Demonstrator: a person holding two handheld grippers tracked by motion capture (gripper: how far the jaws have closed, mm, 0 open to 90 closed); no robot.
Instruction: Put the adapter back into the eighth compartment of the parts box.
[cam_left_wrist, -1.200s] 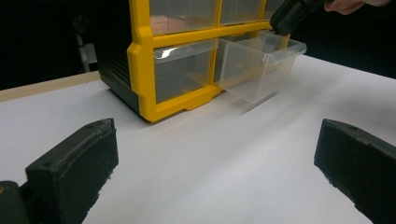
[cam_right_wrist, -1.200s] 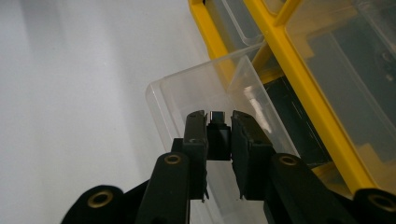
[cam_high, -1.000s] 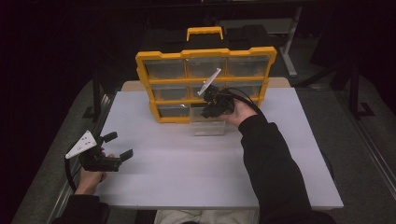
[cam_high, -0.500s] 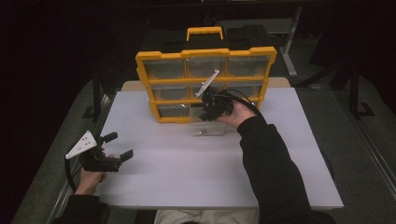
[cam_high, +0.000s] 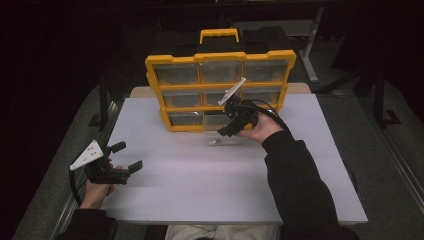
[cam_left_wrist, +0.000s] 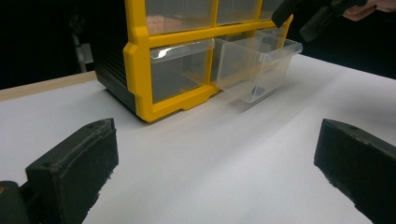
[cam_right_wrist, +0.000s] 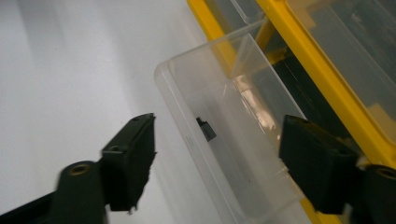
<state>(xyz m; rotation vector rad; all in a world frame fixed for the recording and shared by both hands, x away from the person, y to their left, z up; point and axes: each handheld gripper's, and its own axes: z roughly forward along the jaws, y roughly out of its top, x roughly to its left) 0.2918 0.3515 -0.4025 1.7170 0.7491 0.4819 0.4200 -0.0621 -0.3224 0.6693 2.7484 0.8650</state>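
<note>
Since the earlier frames, the clear drawer (cam_high: 221, 131) has come farther out of the bottom row of the yellow organizer (cam_high: 220, 90), while the left claw has stayed at the near left corner. From the high view, the right claw (cam_high: 232, 122) sits just above the pulled-out drawer, held by the right hand (cam_high: 257, 127) with a dark sleeve behind it. In the right gripper view, its two black jaws stand wide apart on either side of the drawer's open top and hold nothing; a small dark piece (cam_right_wrist: 205, 129) lies inside the drawer (cam_right_wrist: 233, 135) on its floor. The drawer's rear end is still within the organizer's frame (cam_right_wrist: 327, 79), and its front projects over the white tabletop (cam_high: 200, 180). The left claw (cam_high: 125, 157) rests low over the tabletop, well apart from the organizer, gripped by the left hand (cam_high: 97, 187); in the left gripper view its jaws are spread wide with bare white surface (cam_left_wrist: 210, 158) between them and nothing held. That view also shows the organizer (cam_left_wrist: 140, 60) standing upright with the drawer (cam_left_wrist: 254, 65) jutting out beside a closed one (cam_left_wrist: 180, 70), and the right claw (cam_left_wrist: 310, 16) above it.
</note>
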